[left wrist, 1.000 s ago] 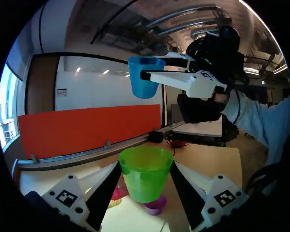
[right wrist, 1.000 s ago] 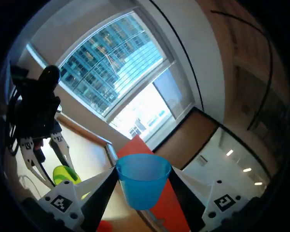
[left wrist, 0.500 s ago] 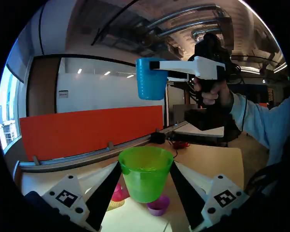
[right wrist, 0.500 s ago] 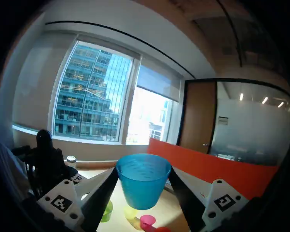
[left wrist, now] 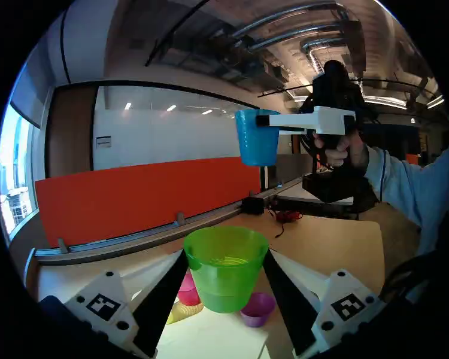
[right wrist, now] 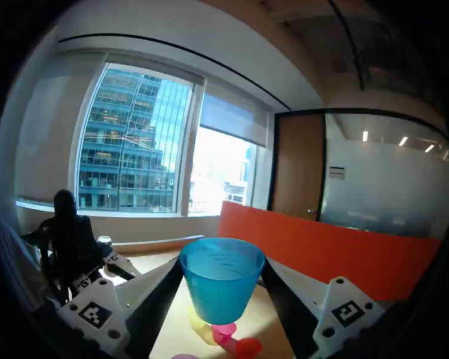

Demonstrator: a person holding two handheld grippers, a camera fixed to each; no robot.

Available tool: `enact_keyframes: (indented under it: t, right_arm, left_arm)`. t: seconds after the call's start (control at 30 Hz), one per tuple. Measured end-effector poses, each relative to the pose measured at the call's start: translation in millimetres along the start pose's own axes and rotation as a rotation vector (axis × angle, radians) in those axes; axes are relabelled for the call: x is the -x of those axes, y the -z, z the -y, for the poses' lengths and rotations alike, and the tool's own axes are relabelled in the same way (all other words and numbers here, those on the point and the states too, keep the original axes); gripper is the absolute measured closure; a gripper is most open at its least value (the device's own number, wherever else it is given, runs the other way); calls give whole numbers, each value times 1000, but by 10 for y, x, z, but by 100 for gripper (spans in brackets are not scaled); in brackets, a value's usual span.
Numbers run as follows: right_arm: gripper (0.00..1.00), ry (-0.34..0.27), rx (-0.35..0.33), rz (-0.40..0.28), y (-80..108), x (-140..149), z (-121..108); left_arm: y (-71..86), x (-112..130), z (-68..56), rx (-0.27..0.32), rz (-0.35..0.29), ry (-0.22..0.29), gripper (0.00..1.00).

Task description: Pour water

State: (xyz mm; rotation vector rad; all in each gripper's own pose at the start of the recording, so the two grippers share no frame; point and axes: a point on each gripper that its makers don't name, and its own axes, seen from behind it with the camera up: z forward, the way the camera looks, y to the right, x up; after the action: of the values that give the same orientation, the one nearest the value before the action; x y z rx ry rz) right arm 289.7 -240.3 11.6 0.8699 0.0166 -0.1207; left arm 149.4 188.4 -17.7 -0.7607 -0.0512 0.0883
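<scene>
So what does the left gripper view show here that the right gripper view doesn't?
Left gripper view: the green cup between its fingers with liquid inside, a hand and pale sleeve, ceiling pipes. Right gripper view: a tall window with buildings outside, and the blue cup's inside seen from above. Shared: the blue cup, the orange panel, small cups on the table.

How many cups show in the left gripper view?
5: green cup in left gripper, blue cup in right gripper, pink cup, yellow cup and purple cup on the table; more may be hidden.
</scene>
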Motion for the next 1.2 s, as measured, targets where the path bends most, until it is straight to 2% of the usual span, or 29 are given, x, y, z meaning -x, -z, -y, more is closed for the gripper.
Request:
enact_keyframes:
  t: [0.4,0.7,1.2]
  right_arm:
    - [8,-22,48,19,220,342,-237]
    - [7,-19,54,69,312,729,-300]
    - [7,-53,40,167,420,1417,-379]
  left_arm:
    - [28,180,101,-13,47,-14,14]
    - [42,468,119,1,142,-37,14]
    - [-8,916,205,9,288,-61,14]
